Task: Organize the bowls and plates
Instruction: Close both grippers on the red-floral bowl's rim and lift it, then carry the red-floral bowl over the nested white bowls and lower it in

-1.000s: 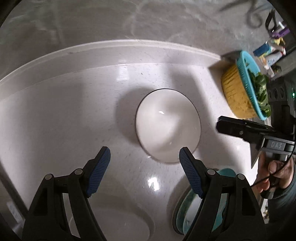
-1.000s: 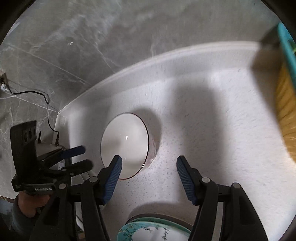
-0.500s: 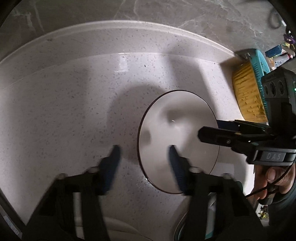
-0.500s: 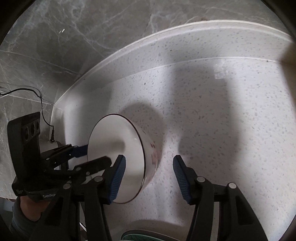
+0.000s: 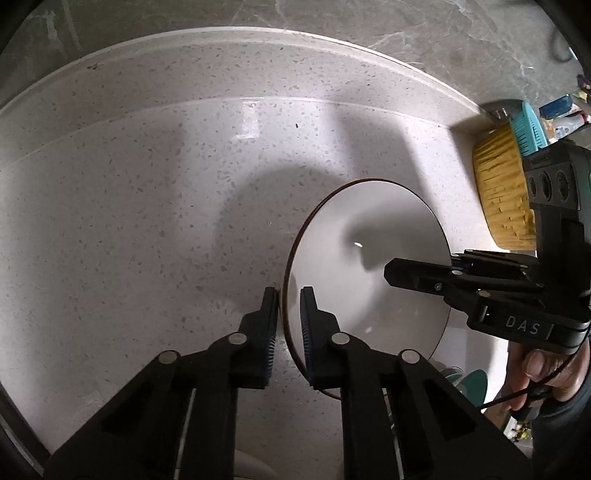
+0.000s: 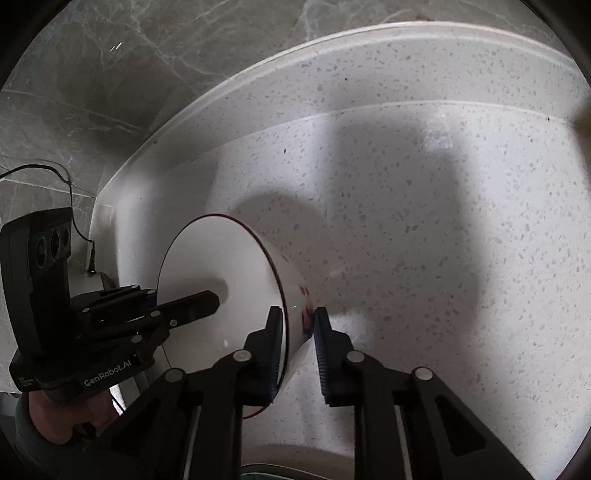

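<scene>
A white bowl (image 5: 369,266) with a thin dark rim stands on the speckled counter. Its outer wall shows a red pattern in the right wrist view. My left gripper (image 5: 289,317) is shut on the bowl's left rim, one pad inside and one outside. My right gripper (image 6: 297,332) grips the opposite side of the bowl (image 6: 207,280). Its jaws are closing, with the wall between the pads and both pads against it. Each gripper also shows in the other's view: the right gripper (image 5: 417,273) over the far rim, the left gripper (image 6: 184,306) reaching into the bowl.
A yellow and teal basket (image 5: 506,192) stands at the counter's right end by the grey marble wall (image 5: 369,22). A teal plate (image 5: 476,384) lies below the bowl, near a person's hand (image 5: 543,369). A black cable (image 6: 55,173) hangs at the left wall.
Both grippers have come down onto the bowl from either side. Their jaws, wide apart a second ago, have closed on opposite parts of its rim.
</scene>
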The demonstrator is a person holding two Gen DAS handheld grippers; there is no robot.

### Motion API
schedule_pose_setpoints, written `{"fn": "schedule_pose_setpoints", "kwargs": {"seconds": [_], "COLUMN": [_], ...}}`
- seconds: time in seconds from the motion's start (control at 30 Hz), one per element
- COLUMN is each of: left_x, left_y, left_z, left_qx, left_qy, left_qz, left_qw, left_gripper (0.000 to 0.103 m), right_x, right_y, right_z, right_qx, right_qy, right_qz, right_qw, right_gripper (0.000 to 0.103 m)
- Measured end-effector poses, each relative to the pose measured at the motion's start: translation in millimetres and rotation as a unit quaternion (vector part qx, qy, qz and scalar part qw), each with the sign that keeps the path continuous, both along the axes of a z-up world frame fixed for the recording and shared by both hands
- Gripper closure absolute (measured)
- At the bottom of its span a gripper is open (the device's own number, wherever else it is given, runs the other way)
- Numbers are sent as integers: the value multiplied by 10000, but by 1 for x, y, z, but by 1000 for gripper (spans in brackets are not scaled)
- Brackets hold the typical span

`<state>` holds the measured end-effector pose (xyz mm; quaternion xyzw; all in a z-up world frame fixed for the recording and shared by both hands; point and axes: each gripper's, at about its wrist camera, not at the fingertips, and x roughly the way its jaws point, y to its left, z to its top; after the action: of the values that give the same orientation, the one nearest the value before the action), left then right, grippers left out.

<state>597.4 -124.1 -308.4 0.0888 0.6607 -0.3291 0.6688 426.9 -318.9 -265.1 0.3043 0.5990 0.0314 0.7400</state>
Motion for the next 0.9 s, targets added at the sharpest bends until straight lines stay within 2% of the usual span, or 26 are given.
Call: {"fn": "schedule_pose_setpoints", "kwargs": {"seconds": [0.37, 0.67, 0.9], "left_x": [0, -5, -18], "left_y": [15, 30, 61], "left_z": [11, 42, 77], "left_qx": [-132, -204, -315], "left_qy": [62, 13, -140], "left_qz": [142, 215, 422], "left_qw": [9998, 9996, 9985], "left_gripper": [92, 92, 91], "right_x": [-3, -5, -10], "right_y": [-4, -1, 20], "right_z": [2, 25, 53], "right_qx": [77, 111, 66], "right_qy": [22, -103, -286], "right_qz": [-28, 81, 361], "right_qw": [10000, 9999, 9989], "right_gripper": [85, 85, 85]}}
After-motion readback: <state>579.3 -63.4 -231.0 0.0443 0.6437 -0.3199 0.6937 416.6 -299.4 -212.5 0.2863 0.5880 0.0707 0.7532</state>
